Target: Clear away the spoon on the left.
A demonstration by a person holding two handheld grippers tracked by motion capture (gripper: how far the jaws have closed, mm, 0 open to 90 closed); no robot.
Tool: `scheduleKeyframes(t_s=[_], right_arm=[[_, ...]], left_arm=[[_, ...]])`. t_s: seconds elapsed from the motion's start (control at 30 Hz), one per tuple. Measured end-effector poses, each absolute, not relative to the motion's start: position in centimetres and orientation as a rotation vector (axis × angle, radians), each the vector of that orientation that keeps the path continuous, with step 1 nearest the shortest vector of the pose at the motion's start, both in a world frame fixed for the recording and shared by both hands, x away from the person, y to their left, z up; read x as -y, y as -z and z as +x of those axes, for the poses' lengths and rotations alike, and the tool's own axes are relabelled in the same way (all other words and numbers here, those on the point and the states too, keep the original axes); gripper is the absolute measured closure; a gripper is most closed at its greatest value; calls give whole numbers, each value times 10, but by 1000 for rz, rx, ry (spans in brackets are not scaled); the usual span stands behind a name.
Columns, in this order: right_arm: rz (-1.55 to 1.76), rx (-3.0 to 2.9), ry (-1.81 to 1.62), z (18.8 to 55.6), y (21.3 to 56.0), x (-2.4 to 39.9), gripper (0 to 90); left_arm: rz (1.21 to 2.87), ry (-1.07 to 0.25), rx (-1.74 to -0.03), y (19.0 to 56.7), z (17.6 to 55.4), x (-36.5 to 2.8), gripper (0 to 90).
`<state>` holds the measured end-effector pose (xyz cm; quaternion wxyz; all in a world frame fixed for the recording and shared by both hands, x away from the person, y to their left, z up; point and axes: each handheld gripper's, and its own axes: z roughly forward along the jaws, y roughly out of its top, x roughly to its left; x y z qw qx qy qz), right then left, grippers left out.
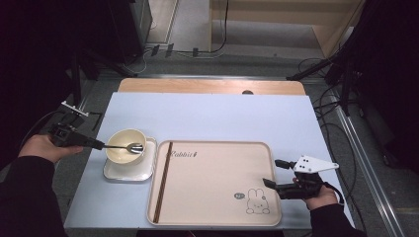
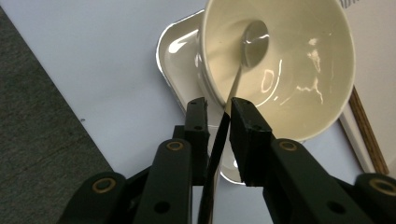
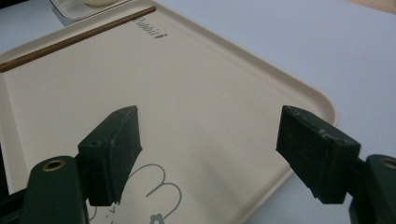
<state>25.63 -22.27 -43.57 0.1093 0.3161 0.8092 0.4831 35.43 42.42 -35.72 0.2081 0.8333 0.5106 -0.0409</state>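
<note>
Left tool (image 2: 217,109) clenched on spoon (image 2: 247,51) handle, its bowl inside cream bowl (image 1: 126,145); bowl sits on small white dish (image 1: 114,172) on pale blue worktop (image 1: 222,116), just left of beige rabbit tray (image 1: 212,217); right tool (image 3: 210,140) released, jaws wide over tray's near right corner.

Cream rabbit-print tray (image 1: 212,187) sits under and ahead of the right tongs (image 1: 271,173), brown chopsticks (image 1: 163,180) on its edge nearer the left tongs (image 1: 102,145), pale blue mat (image 1: 212,118) beneath both, cables (image 1: 326,118) on grey floor (image 1: 197,64) beyond the right tongs.
</note>
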Motion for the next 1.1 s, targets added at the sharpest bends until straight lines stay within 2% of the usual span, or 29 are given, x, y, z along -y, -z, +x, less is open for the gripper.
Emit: scheduleKeyframes(t_s=[0.3,0.63,1.1], right_arm=[[924,-2382,-1418,256,435,222,220],[934,-2373,-1419,256,435,223,220],[919,-2374,-1425,255,434,221,220]], left_arm=[[2240,204,-1465,351,349,-426,898],[2213,190,-1475,344,345,-422,900],[2148,96,-1466,316,334,-420,899]])
